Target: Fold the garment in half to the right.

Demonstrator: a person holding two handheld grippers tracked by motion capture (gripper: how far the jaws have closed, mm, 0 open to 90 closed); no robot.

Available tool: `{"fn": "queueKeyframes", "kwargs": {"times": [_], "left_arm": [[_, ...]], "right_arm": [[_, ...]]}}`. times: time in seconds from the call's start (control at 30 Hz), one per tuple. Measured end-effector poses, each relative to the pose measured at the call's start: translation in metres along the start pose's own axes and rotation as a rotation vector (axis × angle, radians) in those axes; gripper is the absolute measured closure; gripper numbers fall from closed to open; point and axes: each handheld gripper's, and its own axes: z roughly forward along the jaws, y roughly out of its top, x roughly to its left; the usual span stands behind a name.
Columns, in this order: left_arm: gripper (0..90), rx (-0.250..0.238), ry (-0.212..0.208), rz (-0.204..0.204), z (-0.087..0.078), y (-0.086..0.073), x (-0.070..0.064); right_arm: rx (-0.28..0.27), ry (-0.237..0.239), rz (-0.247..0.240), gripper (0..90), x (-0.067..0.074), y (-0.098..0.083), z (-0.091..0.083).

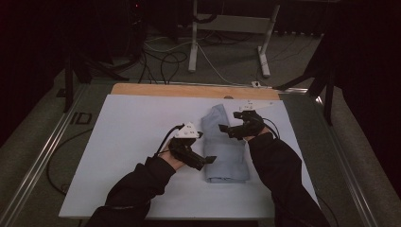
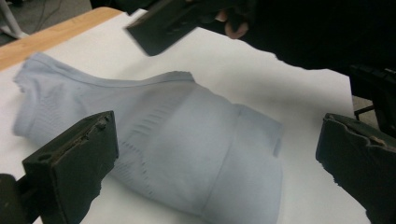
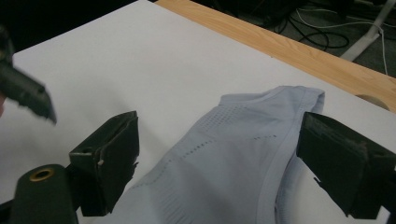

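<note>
Both grippers, left gripper (image 1: pixel 208 161) and right gripper (image 1: pixel 226 130), gape empty over your limp, light shirt (image 1: pixel 224 146); pinch its ribbed hem nearest the desk's (image 1: pixel 132 137) far edge.

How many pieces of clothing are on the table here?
1. A folded light blue garment lies on the white table cover, between the open left gripper and the open right gripper. Nothing else could hide another.

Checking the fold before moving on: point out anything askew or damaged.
The folded pale blue perforated-fabric garment lies slightly tilted on the white table sheet, its far end flaring unevenly. Nothing looks torn or spilled.
</note>
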Motion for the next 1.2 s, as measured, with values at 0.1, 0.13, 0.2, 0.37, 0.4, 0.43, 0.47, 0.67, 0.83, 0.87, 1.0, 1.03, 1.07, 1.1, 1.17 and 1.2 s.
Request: {"fn": "queueKeyframes", "kwargs": {"times": [0.1,0.13,0.2,0.37,0.4,0.43,0.47,0.67,0.83,0.87,1.0,1.03,1.07,1.1,1.17,1.2], "left_arm": [[0.0,0.013,0.01,-0.007,-0.007,-0.005,0.005],[0.0,0.019,0.014,-0.005,-0.01,-0.006,0.007],[0.0,0.018,0.024,-0.007,-0.015,-0.009,0.009],[0.0,0.021,0.028,-0.016,-0.027,-0.016,0.015],[0.0,0.026,0.03,-0.01,-0.029,-0.018,0.016],[0.0,0.034,0.03,-0.013,-0.031,-0.019,0.016],[0.0,0.04,0.033,-0.008,-0.033,-0.02,0.016],[0.0,0.036,0.038,0.002,-0.045,-0.028,0.019],[0.0,0.036,0.047,-0.018,-0.055,-0.036,0.02],[0.0,0.036,0.05,-0.016,-0.058,-0.039,0.021],[0.0,0.028,0.078,-0.037,-0.07,-0.051,0.024],[0.0,0.026,0.083,-0.047,-0.074,-0.054,0.025],[0.0,0.027,0.088,-0.053,-0.077,-0.057,0.026],[0.0,0.023,0.09,-0.061,-0.08,-0.06,0.027],[0.0,0.025,0.097,-0.062,-0.086,-0.066,0.027],[0.0,0.022,0.102,-0.058,-0.089,-0.069,0.027]], "right_arm": [[-0.005,0.005,0.003,13.1,0.003,-0.002,-0.003],[-0.005,0.009,0.002,13.1,0.004,-0.003,-0.004],[-0.008,0.008,-0.003,13.1,0.005,-0.004,-0.005],[-0.003,0.006,-0.007,13.1,0.007,-0.009,-0.009],[-0.004,0.009,-0.006,13.1,0.007,-0.01,-0.01],[-0.007,0.011,-0.001,13.1,0.008,-0.011,-0.011],[-0.005,0.011,0.001,13.1,0.008,-0.013,-0.012],[-0.01,0.01,0.002,13.0,0.012,-0.023,-0.019],[-0.012,0.01,0.009,13.0,0.012,-0.033,-0.024],[-0.011,0.01,0.004,13.0,0.013,-0.036,-0.025],[-0.021,0.024,0.01,12.9,0.016,-0.047,-0.032],[-0.02,0.022,0.01,12.9,0.017,-0.05,-0.034],[-0.024,0.026,0.012,12.8,0.017,-0.053,-0.036],[-0.03,0.027,0.019,12.8,0.018,-0.057,-0.038],[-0.03,0.024,0.023,12.5,0.018,-0.064,-0.041],[-0.031,0.02,0.026,12.3,0.019,-0.068,-0.043]]}}
